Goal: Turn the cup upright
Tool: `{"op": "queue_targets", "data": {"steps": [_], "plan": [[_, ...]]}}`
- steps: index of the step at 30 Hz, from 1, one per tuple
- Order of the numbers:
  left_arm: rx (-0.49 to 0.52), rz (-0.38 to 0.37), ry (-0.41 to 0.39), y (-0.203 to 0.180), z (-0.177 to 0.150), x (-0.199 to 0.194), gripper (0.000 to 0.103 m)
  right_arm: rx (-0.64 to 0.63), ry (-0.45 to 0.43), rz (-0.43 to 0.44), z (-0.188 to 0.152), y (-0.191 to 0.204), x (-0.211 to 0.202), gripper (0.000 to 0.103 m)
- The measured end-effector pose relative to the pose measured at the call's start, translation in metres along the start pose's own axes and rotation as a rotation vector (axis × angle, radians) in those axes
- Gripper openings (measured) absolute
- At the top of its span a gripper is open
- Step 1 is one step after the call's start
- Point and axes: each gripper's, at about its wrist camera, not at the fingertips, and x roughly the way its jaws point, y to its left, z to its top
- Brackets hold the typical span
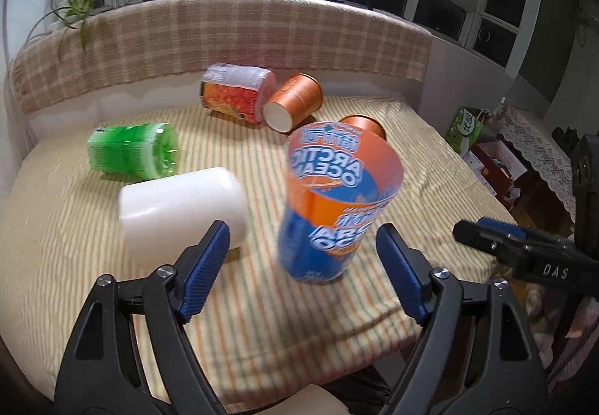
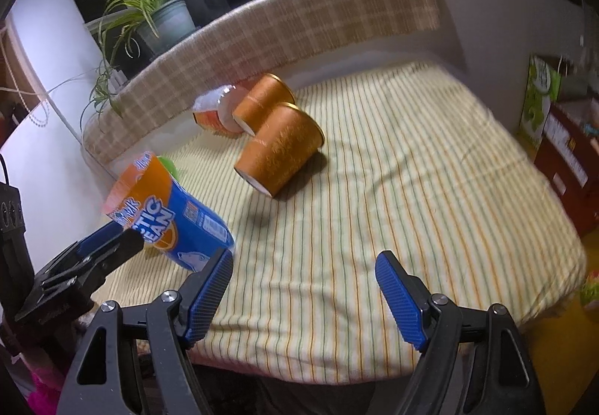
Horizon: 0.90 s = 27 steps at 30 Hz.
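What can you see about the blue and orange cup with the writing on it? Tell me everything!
The blue and orange cup is a tall, thin-walled cup, wider at its open mouth, which faces up. Its base is on the striped cloth near the front edge, though it leans a bit. "ARCTIC OCEAN" is printed on it in white letters, and the right wrist view shows a polar bear near the bottom. It is blurry. It sits in front of the open left tool; nothing grips it.

A tall orange and blue plastic cup (image 1: 329,205) stands mouth up on the striped tabletop (image 1: 262,321), leaning a little. The left tongs (image 1: 303,269) are spread wide around it, not touching. A white plastic cup (image 1: 179,209) lies on its side just beside.
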Motion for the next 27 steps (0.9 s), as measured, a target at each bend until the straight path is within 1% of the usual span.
{"op": "queue_targets", "data": {"steps": [4, 5, 7, 8, 10, 11, 12, 13, 14, 15, 17, 21, 27], "plan": [[-0.009, 0.041, -0.042, 0.010, -0.004, -0.018, 0.085, -0.049, -0.050, -0.029, 0.003, 0.011, -0.007, 0.083], [-0.011, 0.059, -0.060, 0.013, -0.004, -0.024, 0.085, -0.064, -0.067, -0.037, 0.004, 0.015, -0.010, 0.085], [-0.018, 0.095, -0.094, 0.018, -0.003, -0.033, 0.086, -0.084, -0.097, -0.046, 0.005, 0.020, -0.015, 0.086], [-0.024, 0.117, -0.118, 0.021, -0.003, -0.040, 0.088, -0.096, -0.116, -0.053, 0.006, 0.024, -0.018, 0.087], [-0.031, 0.149, -0.156, 0.026, -0.001, -0.049, 0.093, -0.113, -0.150, -0.060, 0.007, 0.029, -0.023, 0.092], [-0.033, 0.177, -0.188, 0.028, -0.001, -0.057, 0.094, -0.121, -0.174, -0.063, 0.008, 0.032, -0.027, 0.096], [-0.033, 0.198, -0.208, 0.030, 0.000, -0.061, 0.094, -0.128, -0.195, -0.067, 0.009, 0.035, -0.030, 0.099], [-0.033, 0.212, -0.223, 0.031, 0.001, -0.065, 0.095, -0.136, -0.216, -0.072, 0.009, 0.037, -0.033, 0.099], [-0.034, 0.228, -0.243, 0.032, 0.002, -0.070, 0.100, -0.147, -0.238, -0.079, 0.010, 0.040, -0.037, 0.100], [-0.037, 0.239, -0.261, 0.033, 0.003, -0.074, 0.103, -0.159, -0.258, -0.087, 0.010, 0.044, -0.040, 0.101], [-0.043, 0.263, -0.301, 0.036, 0.003, -0.083, 0.103, -0.175, -0.290, -0.096, 0.011, 0.048, -0.044, 0.103], [-0.048, 0.281, -0.329, 0.037, 0.006, -0.090, 0.103, -0.191, -0.343, -0.123, 0.012, 0.055, -0.051, 0.103], [-0.049, 0.286, -0.332, 0.036, 0.006, -0.092, 0.103, -0.197, -0.372, -0.140, 0.013, 0.057, -0.054, 0.103]]}}
